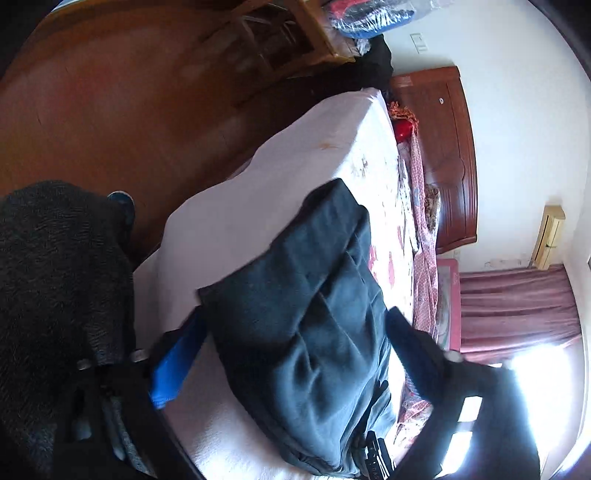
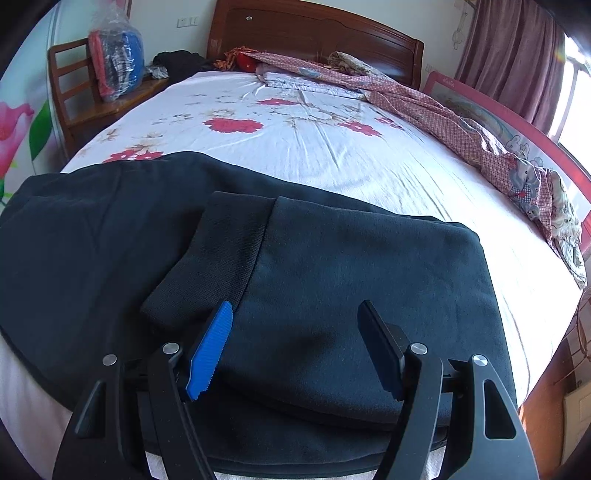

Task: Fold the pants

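Lying folded near the bed's (image 2: 332,147) near edge, dark pants (image 2: 332,266); bare sheet beyond. Right gripper (image 2: 295,314) released above them; left gripper (image 1: 291,306) spread, grip unclear.

Both grippers (image 1: 295,354) (image 2: 295,347), jaws apart, empty.

pants (image 2: 332,266): matt fleecy cloth | headboard (image 2: 314,33): glossy wood | bedsheet (image 2: 332,147): smooth cotton

White letters, apparently "DAS", stand on a black band (image 1: 376,461) beside the pants (image 1: 314,314)
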Tool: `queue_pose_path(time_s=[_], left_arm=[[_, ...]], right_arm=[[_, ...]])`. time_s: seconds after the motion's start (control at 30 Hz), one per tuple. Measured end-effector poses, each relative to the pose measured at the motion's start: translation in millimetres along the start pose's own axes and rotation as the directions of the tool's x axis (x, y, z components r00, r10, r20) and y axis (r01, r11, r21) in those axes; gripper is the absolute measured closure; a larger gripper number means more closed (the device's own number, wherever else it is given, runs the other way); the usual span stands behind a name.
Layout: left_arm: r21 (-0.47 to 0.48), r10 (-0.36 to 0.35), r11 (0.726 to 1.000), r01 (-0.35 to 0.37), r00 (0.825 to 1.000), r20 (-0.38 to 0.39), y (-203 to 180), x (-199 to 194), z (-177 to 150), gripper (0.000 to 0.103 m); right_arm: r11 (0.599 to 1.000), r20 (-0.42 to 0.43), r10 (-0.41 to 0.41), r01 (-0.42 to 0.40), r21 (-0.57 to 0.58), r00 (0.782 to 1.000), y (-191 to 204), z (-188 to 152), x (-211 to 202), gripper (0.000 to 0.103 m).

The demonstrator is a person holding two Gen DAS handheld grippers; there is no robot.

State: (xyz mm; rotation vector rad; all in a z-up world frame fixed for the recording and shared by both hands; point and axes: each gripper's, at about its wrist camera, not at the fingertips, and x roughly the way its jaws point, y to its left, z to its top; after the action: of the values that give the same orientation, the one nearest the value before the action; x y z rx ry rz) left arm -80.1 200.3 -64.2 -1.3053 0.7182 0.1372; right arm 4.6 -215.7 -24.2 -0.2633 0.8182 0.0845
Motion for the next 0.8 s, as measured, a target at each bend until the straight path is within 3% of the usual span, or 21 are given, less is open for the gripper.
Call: queue_pose_path(time_s=[0.03, 0.07, 0.1, 0.37, 0.53, 0.63, 0.7, 0.8], left_arm=[[-0.006, -0.002, 1.000, 0.002, 1.000, -0.012, 4.3, 0.0, 1.1, 0.039], [-0.021, 0.007, 1.000, -0.008, 1.000, -0.031, 11.3, 2.4, 1.3, 0.057], [-0.037, -0.006, 0.999, 0.004, 0.999, -0.043, 16.9, 7.5, 9.7, 0.060], [-0.021, -0.118, 0.993, 0.117, 0.991, -0.055, -2.7, -12.2, 13.5, 0.071], [0.153, -0.182, 0.969, 0.193, 0.979, -0.088, -77.7, -25.9, 0.5, 0.072], [0.273, -0.227, 0.925, 0.264, 0.961, -0.159, -136.5, -19.6, -22.9, 0.072], [0.361, -0.240, 0.879, 0.311, 0.944, -0.228, -178.3, -9.6, -44.1, 0.072], [0.476, -0.247, 0.782, 0.402, 0.901, -0.356, -239.4, 13.3, -93.1, 0.072]], right_arm=[[1.000, 0.000, 0.001, -0.001, 0.000, 1.000, -0.2, 0.0, -0.2, 0.033], [1.000, -0.001, 0.004, -0.004, 0.002, 1.000, -0.7, 0.0, 0.0, 0.033], [1.000, -0.002, 0.009, -0.009, 0.007, 1.000, -1.6, -0.2, 0.4, 0.033], [0.999, 0.003, 0.020, -0.020, 0.050, 1.000, -13.8, -2.9, -7.3, 0.031], [0.976, 0.005, 0.063, -0.062, 0.209, 0.998, -47.8, -14.6, -17.1, 0.031], [0.940, 0.022, 0.084, -0.087, 0.330, 0.996, -80.3, -25.3, -26.4, 0.031], [0.904, 0.039, 0.082, -0.091, 0.417, 0.996, -104.8, -34.4, -32.4, 0.031], [0.837, 0.051, 0.070, -0.086, 0.540, 0.996, -143.9, -53.0, -41.0, 0.031]])
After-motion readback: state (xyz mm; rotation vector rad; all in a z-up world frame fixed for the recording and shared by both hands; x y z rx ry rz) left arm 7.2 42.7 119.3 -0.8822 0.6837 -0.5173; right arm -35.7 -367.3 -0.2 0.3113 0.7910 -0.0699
